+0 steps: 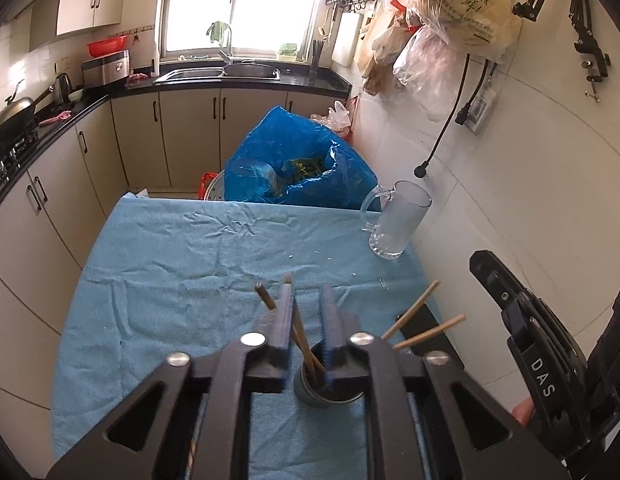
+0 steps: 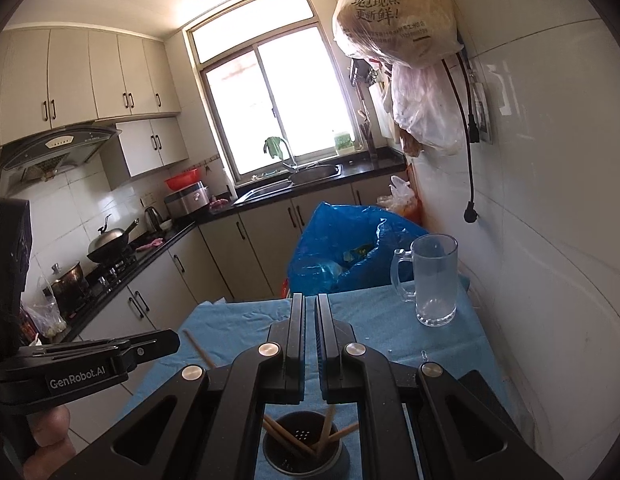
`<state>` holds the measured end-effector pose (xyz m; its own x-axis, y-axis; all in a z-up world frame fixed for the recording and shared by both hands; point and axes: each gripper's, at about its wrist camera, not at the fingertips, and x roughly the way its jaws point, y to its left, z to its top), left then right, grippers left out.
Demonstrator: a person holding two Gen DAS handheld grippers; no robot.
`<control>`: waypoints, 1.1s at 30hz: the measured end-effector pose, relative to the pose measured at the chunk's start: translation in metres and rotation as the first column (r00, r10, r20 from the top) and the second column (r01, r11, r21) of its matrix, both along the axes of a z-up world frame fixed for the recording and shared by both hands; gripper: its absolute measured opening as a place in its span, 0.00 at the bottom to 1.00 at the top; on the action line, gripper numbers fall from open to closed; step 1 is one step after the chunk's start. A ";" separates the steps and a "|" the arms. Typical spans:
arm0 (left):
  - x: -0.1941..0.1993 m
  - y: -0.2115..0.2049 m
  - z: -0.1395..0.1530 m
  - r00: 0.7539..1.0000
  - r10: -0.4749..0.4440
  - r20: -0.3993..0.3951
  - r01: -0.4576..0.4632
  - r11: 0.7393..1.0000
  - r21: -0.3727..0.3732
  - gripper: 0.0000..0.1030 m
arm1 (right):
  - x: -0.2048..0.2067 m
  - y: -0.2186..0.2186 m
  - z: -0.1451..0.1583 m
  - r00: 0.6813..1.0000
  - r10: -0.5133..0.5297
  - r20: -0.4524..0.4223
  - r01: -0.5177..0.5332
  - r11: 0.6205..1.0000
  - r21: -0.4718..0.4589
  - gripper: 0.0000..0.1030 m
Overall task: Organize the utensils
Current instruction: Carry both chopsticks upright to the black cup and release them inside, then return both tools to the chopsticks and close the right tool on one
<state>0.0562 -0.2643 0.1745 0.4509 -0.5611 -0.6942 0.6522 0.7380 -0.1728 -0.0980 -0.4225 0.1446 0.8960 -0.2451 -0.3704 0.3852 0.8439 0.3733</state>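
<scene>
A dark metal utensil holder (image 1: 324, 388) stands on the blue cloth near the table's front edge, with several wooden chopsticks (image 1: 406, 316) leaning out of it. My left gripper (image 1: 308, 290) hovers right over the holder, its jaws slightly apart with nothing between them. In the right wrist view the holder (image 2: 304, 454) sits below my right gripper (image 2: 310, 300), whose jaws stand nearly closed and empty. Chopsticks (image 2: 284, 436) lean inside the holder.
A clear glass mug (image 1: 396, 222) stands at the table's far right by the white wall (image 2: 550, 264). A blue plastic bag (image 1: 298, 160) sits beyond the table's far edge. Counters, stove and sink run along the left and back.
</scene>
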 end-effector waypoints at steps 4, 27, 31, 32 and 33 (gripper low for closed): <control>-0.005 0.015 0.011 1.000 0.011 0.021 -0.011 1.000 -0.027 0.21 | -0.009 0.001 0.009 1.000 -0.008 0.019 0.008 1.000 0.003 0.06; 0.017 0.219 -0.086 0.949 0.305 -0.076 -0.297 0.949 0.109 0.41 | 0.018 0.161 -0.065 0.884 0.443 -0.150 -0.440 0.897 0.053 0.40; 0.033 0.243 -0.127 0.924 0.345 -0.164 -0.321 0.934 0.154 0.41 | 0.051 0.177 -0.090 0.827 0.515 -0.226 -0.491 0.857 0.155 0.40; 0.038 0.247 -0.137 0.917 0.351 -0.191 -0.322 0.932 0.167 0.41 | 0.060 0.180 -0.098 0.814 0.520 -0.258 -0.486 0.854 0.186 0.40; 0.043 0.249 -0.147 0.908 0.361 -0.212 -0.325 0.927 0.186 0.41 | 0.068 0.181 -0.103 0.810 0.513 -0.284 -0.474 0.858 0.196 0.40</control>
